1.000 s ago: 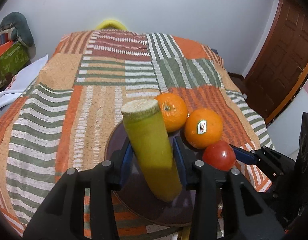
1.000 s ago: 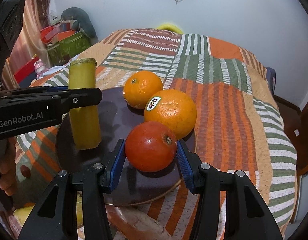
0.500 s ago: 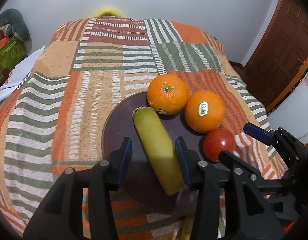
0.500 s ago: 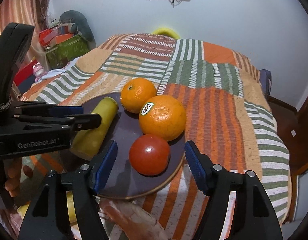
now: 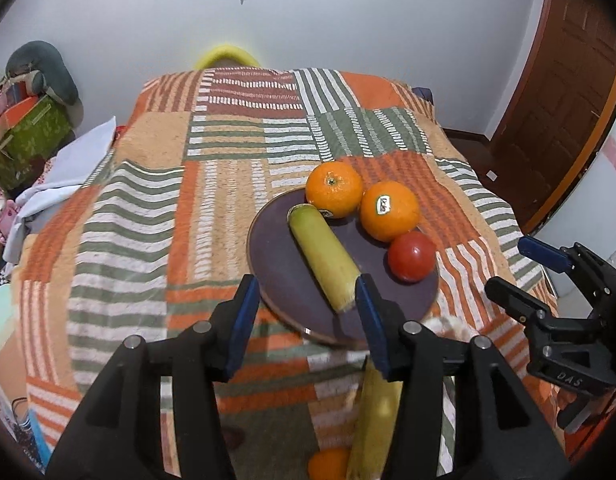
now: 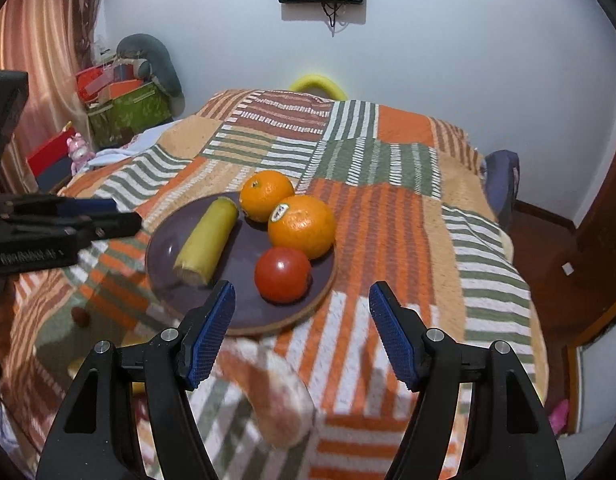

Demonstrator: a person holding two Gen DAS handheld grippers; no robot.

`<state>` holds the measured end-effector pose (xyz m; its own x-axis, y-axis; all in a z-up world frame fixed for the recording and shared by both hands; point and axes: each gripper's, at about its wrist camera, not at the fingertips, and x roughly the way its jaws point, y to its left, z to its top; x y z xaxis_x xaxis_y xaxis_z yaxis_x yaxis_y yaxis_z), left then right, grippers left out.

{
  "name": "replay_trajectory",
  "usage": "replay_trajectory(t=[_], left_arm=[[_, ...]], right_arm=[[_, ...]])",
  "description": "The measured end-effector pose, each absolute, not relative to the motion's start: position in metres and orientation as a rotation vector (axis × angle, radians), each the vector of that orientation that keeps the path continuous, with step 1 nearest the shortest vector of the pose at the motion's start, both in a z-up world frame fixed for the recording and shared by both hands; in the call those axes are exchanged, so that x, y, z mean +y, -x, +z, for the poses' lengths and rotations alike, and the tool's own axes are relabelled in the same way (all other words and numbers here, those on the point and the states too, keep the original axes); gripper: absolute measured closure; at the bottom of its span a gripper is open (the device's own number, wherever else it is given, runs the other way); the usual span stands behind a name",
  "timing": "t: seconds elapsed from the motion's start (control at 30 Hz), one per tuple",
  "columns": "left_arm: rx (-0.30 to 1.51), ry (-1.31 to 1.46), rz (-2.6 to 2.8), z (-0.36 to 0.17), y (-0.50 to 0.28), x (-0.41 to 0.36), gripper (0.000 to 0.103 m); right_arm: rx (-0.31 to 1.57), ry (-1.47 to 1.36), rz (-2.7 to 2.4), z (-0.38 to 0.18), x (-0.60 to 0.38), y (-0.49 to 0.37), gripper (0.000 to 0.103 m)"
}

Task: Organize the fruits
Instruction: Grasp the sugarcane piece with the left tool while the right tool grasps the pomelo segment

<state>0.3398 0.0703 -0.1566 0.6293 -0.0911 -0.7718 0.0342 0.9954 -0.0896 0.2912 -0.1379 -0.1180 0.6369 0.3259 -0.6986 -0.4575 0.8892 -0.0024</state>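
Plate [image 6: 320, 300], dark purple, sits on striped bedspread [image 6: 388, 208] and carries four fruits. Banana piece [image 6: 205, 242] lies flat at 9 o'clock on it; plain orange [image 6: 266, 195] at 12; stickered orange [image 6: 301, 226] at 2, touching the first; tomato [image 6: 283, 274] at 5. Left gripper [image 5: 305, 316]: fingers released, spread wide, near end of banana piece between the tips with no contact visible. Right gripper [image 6: 301, 320]: fingers released, empty, hovering at plate's 6 o'clock rim.
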Motion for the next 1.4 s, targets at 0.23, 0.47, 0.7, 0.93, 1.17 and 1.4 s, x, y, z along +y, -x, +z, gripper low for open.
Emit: replay_trajectory(t=[0.23, 0.47, 0.7, 0.93, 1.17, 1.4], left_arm=[[0.899, 0.043, -0.067, -0.154, -0.302, 0.065, 0.048], [0.956, 0.050, -0.085, -0.175, -0.280, 0.055, 0.047], [1.018, 0.064, -0.130, -0.200, -0.281, 0.038, 0.047], [1.027, 0.033, -0.162, -0.210, -0.290, 0.030, 0.044], [1.038, 0.003, -0.190, -0.217, -0.298, 0.022, 0.044], [1.036, -0.054, -0.210, -0.226, -0.301, 0.014, 0.044]], right_arm=[[0.788, 0.188, 0.432, -0.126, -0.153, -0.272, 0.037], [0.844, 0.218, 0.430, -0.150, -0.156, -0.260, 0.037], [0.915, 0.228, 0.448, -0.180, -0.149, -0.266, 0.037], [0.977, 0.245, 0.500, -0.203, -0.131, -0.281, 0.037], [0.967, 0.215, 0.537, -0.203, -0.128, -0.285, 0.046], [0.972, 0.168, 0.530, -0.199, -0.140, -0.277, 0.064]])
